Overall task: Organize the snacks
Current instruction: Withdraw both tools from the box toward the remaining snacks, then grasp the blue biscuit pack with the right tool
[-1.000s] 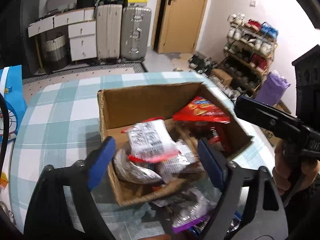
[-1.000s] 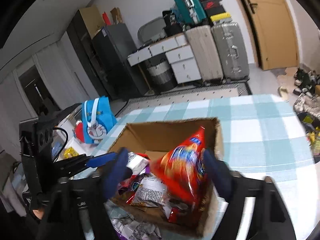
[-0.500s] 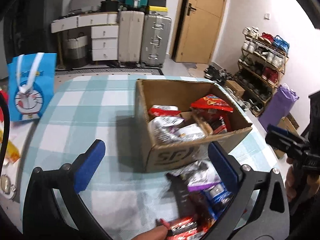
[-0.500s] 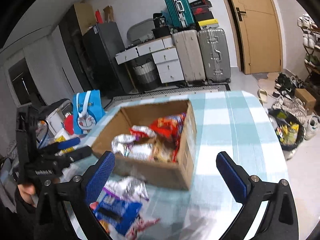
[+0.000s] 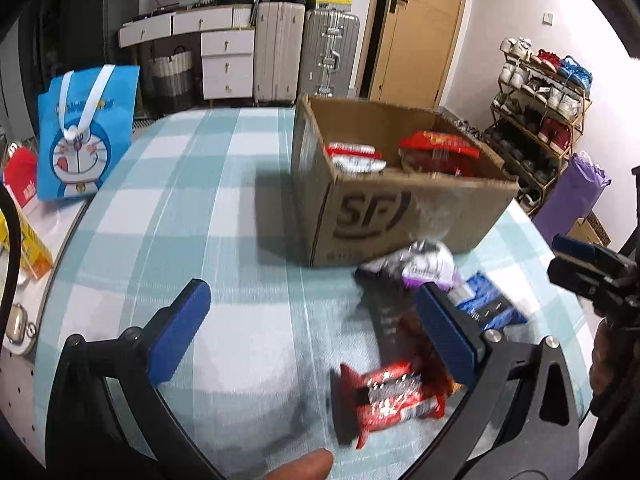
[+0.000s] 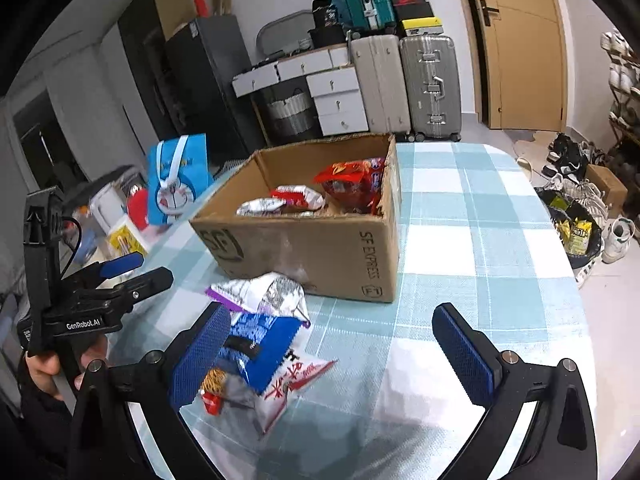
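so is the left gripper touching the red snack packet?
Cannot tell. In the left wrist view the left gripper is open, but its right finger overlaps the blurred red snack packet.

Left gripper [image 5: 316,328] jaws wide, empty, cardboard box [image 5: 384,216] ahead, red snack packet [image 5: 392,396] on table [image 5: 180,216]

cardboard box [image 6: 320,252]: matt brown corrugated card, scuffed, printed in black
tablecloth [image 6: 480,248]: soft checked cloth, matt
silver snack packet [image 6: 272,292]: crinkled shiny foil
red snack packet [image 5: 394,396]: glossy plastic film
blue snack packet [image 6: 264,340]: smooth glossy film
gripper pads [image 6: 460,350]: blue, rough ribbed rubber on matt black plastic arms
suitcases [image 6: 430,84]: ribbed grey metal-look shells
door [image 6: 520,40]: smooth wood
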